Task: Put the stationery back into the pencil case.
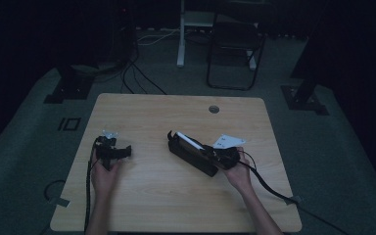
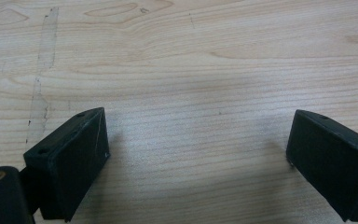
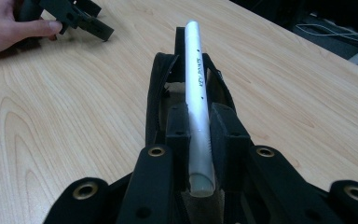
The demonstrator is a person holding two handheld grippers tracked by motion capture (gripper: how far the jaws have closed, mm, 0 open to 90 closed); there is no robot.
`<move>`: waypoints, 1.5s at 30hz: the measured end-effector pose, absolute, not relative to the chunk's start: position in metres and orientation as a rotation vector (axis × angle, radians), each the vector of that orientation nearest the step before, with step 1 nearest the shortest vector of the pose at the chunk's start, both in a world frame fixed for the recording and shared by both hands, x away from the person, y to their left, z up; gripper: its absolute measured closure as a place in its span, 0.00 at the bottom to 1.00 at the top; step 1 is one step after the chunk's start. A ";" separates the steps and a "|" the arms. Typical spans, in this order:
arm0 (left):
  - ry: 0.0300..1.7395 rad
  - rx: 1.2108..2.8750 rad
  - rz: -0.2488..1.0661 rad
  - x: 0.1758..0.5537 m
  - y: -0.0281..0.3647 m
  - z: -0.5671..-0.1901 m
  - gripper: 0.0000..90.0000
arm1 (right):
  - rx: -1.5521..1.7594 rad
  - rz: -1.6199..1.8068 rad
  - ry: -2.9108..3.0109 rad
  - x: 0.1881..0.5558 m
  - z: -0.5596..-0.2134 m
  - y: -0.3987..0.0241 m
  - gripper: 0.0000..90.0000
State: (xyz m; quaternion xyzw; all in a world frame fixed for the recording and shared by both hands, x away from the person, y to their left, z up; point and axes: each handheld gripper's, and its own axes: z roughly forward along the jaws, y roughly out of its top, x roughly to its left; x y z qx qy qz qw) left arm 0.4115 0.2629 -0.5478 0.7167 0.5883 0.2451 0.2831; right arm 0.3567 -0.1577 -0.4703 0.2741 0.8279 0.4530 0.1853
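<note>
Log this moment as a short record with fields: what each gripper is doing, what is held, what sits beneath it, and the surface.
surface: light wooden table with a round cable hole near its far edge
right gripper: shut on a white pen
white pen: clamped between the jaws along its length, over the open black case
black case: lies on the table near its middle, its top open
left gripper: open, jaws wide apart over bare wood, nothing between them
left hand: rests on the table, apart from the case

right gripper (image 3: 199, 128) | fingers clamp white pen (image 3: 198, 93) | over open black case (image 3: 161, 88)
</note>
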 end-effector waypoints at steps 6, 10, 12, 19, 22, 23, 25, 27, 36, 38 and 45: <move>1.575 1.919 0.656 0.411 0.263 -0.548 0.07 | 0.777 1.272 2.340 0.358 -0.473 -0.156 0.87; 1.575 1.919 0.656 0.411 0.263 -0.548 0.07 | 0.777 1.271 2.343 0.358 -0.474 -0.157 0.87; 1.575 1.919 0.656 0.411 0.263 -0.548 0.07 | 0.781 1.270 2.347 0.359 -0.474 -0.157 0.87; 1.575 1.918 0.656 0.411 0.263 -0.548 0.07 | 0.779 1.267 2.350 0.360 -0.477 -0.157 0.87; 1.575 1.919 0.656 0.411 0.263 -0.548 0.07 | 0.785 1.266 2.353 0.361 -0.478 -0.156 0.87; 1.575 1.919 0.656 0.411 0.263 -0.548 0.07 | 0.784 1.267 2.353 0.361 -0.478 -0.156 0.87; 1.575 1.919 0.656 0.411 0.263 -0.548 0.07 | 0.783 1.265 2.354 0.361 -0.479 -0.156 0.87; 1.575 1.918 0.657 0.411 0.263 -0.548 0.07 | 0.786 1.265 2.356 0.362 -0.479 -0.156 0.87; 1.575 1.919 0.656 0.411 0.263 -0.548 0.07 | 0.789 1.260 2.361 0.364 -0.482 -0.156 0.87; 1.575 1.919 0.656 0.411 0.263 -0.548 0.07 | 0.790 1.259 2.364 0.364 -0.483 -0.156 0.87; 1.575 1.919 0.656 0.411 0.263 -0.548 0.07 | 0.800 1.254 2.369 0.365 -0.485 -0.156 0.87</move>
